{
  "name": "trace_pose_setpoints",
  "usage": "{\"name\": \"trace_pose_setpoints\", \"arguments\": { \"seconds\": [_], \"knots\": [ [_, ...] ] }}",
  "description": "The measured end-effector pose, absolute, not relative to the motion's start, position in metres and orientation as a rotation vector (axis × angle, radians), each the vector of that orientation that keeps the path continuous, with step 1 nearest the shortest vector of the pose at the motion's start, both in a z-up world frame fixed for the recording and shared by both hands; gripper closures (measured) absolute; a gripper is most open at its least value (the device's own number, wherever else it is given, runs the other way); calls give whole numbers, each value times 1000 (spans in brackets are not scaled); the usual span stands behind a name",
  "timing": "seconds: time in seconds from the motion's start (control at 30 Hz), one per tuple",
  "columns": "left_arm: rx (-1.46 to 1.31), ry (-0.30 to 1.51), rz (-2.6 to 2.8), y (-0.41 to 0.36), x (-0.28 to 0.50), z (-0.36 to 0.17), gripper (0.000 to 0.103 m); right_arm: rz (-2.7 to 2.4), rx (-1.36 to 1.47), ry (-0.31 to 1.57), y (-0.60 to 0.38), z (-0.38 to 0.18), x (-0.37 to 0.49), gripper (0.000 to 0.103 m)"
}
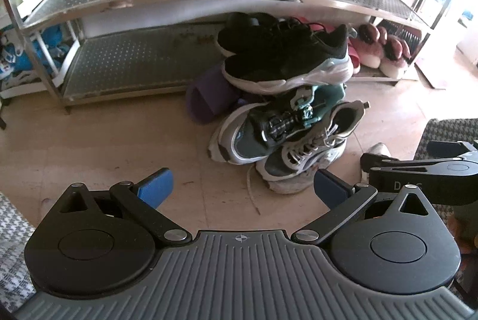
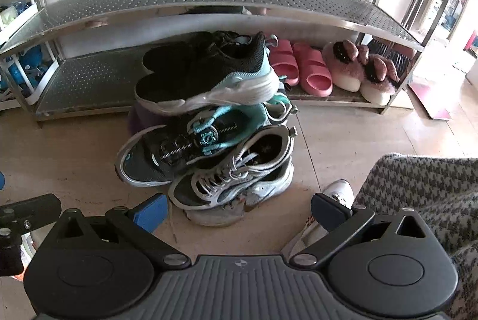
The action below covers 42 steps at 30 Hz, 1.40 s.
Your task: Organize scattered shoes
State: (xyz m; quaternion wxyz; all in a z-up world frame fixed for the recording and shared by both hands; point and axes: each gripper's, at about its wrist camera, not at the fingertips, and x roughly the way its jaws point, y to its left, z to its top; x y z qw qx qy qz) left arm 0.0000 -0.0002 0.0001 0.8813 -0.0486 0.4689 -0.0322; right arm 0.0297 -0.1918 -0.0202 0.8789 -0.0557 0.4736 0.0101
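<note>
While jaws gape empty, shoe pile (image 1: 283, 111) ahead.

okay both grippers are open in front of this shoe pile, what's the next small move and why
Probably bring the right gripper forward and up to the black sneaker on top of the pile. It lies on the other shoes, so lifting it first should disturb the stack least. The bottom shelf is bare on its left side, with pink slides already on the right.
</note>
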Motion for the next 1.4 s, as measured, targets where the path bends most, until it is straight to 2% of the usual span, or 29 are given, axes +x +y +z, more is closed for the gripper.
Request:
{"name": "trace_pose_setpoints", "arguments": {
  "seconds": [0.37,1.4],
  "knots": [
    [-89,981,-83,-6,-1,-2,0,32,-112,1039,-191,-22,30,1],
    [-72,988,-85,-14,-6,-4,0,34,-118,1037,-189,-24,29,1]
  ]
}}
